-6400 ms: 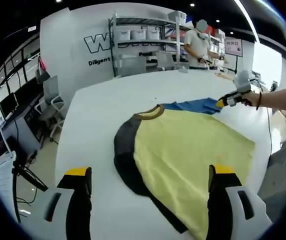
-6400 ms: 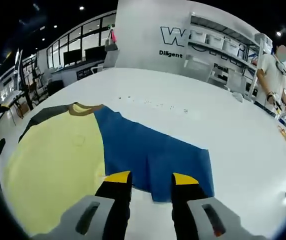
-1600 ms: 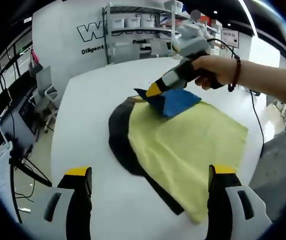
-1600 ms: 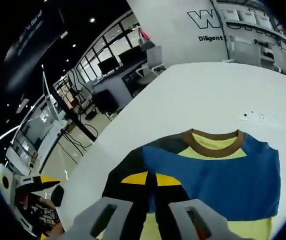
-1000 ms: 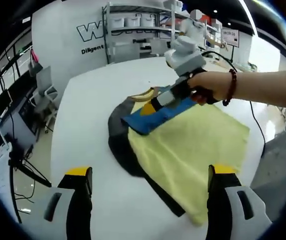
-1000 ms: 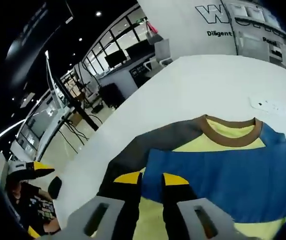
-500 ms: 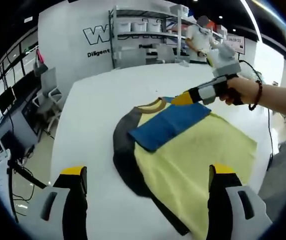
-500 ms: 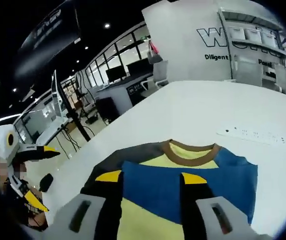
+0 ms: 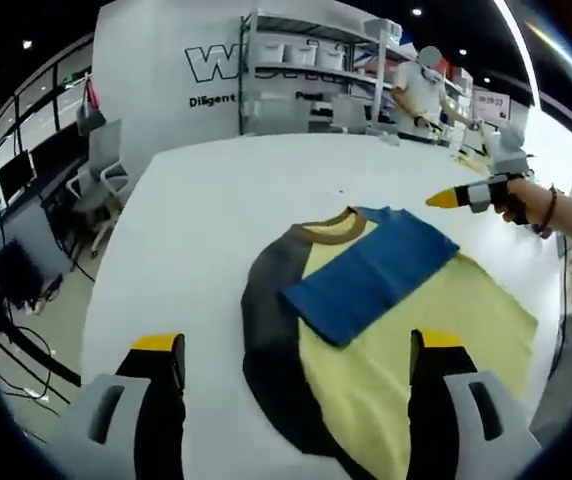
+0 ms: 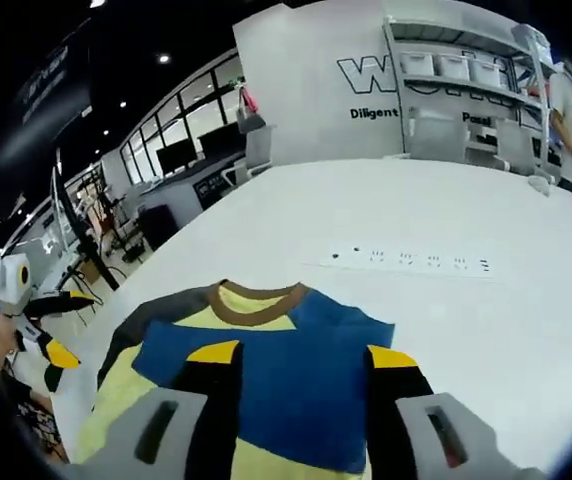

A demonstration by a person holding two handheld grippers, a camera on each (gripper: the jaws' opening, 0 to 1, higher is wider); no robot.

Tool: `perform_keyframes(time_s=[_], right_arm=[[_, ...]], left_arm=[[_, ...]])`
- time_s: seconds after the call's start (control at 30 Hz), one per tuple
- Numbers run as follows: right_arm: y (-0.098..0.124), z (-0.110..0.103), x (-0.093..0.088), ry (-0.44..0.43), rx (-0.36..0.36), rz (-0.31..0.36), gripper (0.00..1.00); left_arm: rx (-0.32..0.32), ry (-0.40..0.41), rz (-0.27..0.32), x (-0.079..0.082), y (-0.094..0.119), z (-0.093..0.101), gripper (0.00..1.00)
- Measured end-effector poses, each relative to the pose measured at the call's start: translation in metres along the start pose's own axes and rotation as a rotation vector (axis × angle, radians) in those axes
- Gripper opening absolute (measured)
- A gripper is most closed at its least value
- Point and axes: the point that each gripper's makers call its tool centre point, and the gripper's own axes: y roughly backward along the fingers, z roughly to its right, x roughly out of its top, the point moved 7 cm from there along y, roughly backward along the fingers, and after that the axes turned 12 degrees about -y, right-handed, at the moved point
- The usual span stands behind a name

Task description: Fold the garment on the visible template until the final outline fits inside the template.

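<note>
The garment lies flat on the white table (image 9: 196,200): yellow body (image 9: 436,330), brown collar (image 9: 334,225), dark grey sleeve (image 9: 266,320) spread out. Its blue sleeve (image 9: 371,272) is folded across the yellow chest. My left gripper (image 9: 296,345) is open wide, hovering short of the garment's near edge. The right gripper (image 9: 446,198), held by a hand (image 9: 526,203), hangs above the table beyond the blue sleeve. In the right gripper view, the right gripper (image 10: 302,355) is open above the blue sleeve (image 10: 286,375), with nothing between its jaws; the collar (image 10: 251,300) lies just ahead.
A white power strip (image 10: 406,261) lies on the table past the collar. Shelves with bins (image 9: 306,70) and a person (image 9: 421,95) stand behind the table's far edge. An office chair (image 9: 101,170) sits off the table's left side. The left gripper (image 10: 51,330) shows at the left rim.
The right gripper carried the blue sleeve over the yellow body, opened and let it go, then drew back away from the garment. The left gripper stayed open and still.
</note>
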Motion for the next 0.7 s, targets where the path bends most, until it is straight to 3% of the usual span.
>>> perform_keyframes(time_s=[0.17, 0.3, 0.47, 0.7], right_arm=[[-0.013, 0.029, -0.003, -0.046, -0.050, -0.031, 0.43], [-0.022, 0.038, -0.004, -0.072, -0.054, -0.033, 0.42], [-0.035, 0.043, -0.007, -0.092, -0.050, -0.043, 0.37], [-0.045, 0.045, -0.009, -0.109, -0.052, -0.035, 0.29]], left_arm=[[-0.014, 0.032, 0.002, 0.003, -0.020, -0.003, 0.88], [-0.016, 0.033, -0.009, 0.005, -0.036, -0.005, 0.86], [-0.013, 0.101, -0.003, 0.006, -0.053, -0.010, 0.75], [0.011, 0.102, -0.002, 0.003, -0.065, -0.018, 0.68]])
